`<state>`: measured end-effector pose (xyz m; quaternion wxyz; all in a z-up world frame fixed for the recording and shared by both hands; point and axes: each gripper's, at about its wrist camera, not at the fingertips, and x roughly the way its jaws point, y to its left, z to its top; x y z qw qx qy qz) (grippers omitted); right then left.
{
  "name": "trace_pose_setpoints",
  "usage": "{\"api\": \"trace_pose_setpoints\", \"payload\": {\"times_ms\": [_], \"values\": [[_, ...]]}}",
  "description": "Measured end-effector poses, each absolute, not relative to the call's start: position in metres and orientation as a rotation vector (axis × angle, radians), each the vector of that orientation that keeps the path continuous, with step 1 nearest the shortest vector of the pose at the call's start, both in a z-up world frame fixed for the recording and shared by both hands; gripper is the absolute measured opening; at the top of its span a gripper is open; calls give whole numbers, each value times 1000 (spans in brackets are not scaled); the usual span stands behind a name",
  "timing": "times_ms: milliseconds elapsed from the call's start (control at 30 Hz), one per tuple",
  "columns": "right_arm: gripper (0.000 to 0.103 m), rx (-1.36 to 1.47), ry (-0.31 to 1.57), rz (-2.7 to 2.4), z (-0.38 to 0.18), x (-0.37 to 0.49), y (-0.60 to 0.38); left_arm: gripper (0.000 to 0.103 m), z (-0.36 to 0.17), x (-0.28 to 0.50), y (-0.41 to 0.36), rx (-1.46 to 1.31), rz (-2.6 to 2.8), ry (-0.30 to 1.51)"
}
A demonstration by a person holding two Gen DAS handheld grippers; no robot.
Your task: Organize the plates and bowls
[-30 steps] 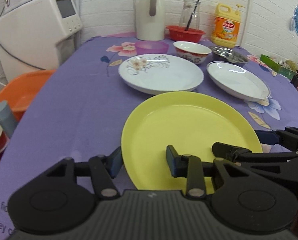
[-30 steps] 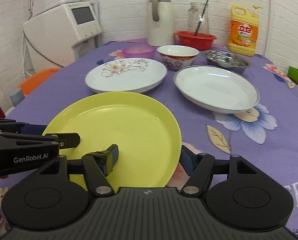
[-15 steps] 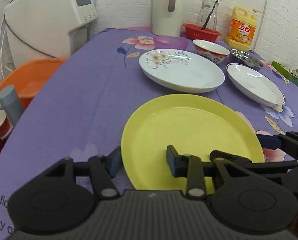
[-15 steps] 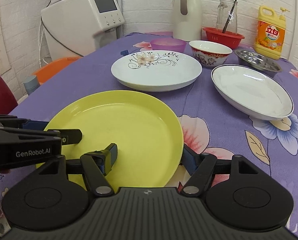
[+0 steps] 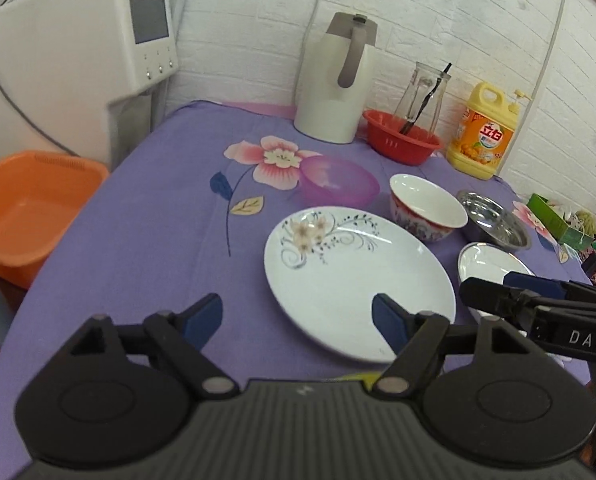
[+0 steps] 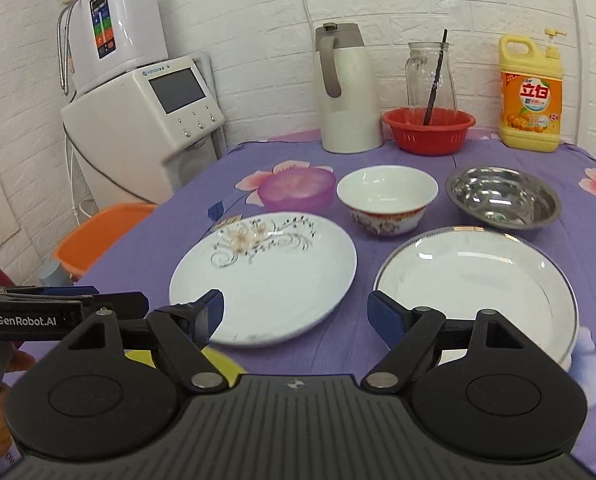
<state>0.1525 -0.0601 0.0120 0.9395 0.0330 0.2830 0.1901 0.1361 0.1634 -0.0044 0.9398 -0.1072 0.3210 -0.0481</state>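
Reaching past the yellow plate (image 6: 221, 360), of which only a sliver shows under our tools, we judge ourselves between plates, heading for the floral plate (image 5: 358, 280). It lies flat on the purple tablecloth (image 5: 145, 240), with the white rimmed plate (image 6: 478, 280) just beside it and the purple bowl (image 6: 298, 190), the patterned bowl (image 6: 386, 200) and the steel bowl (image 6: 502, 198) in a row behind. Our left gripper (image 5: 298, 314) is opening, nothing between its pads; our right gripper (image 6: 295, 312) stands spread and empty too. Next, we think, each tool must straddle an opposite edge of the floral plate's rim, then close together to lift it level.
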Motion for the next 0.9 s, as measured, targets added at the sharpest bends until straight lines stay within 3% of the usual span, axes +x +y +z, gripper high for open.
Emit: {"api": "trace_pose_setpoints", "payload": {"times_ms": [300,900], "values": [[103,2,680,415,-16,232,-41,77,-24,217,165,-173,-58,752],[103,-59,719,467,-33,227,-15,74,-42,220,174,-159,-62,791]]}}
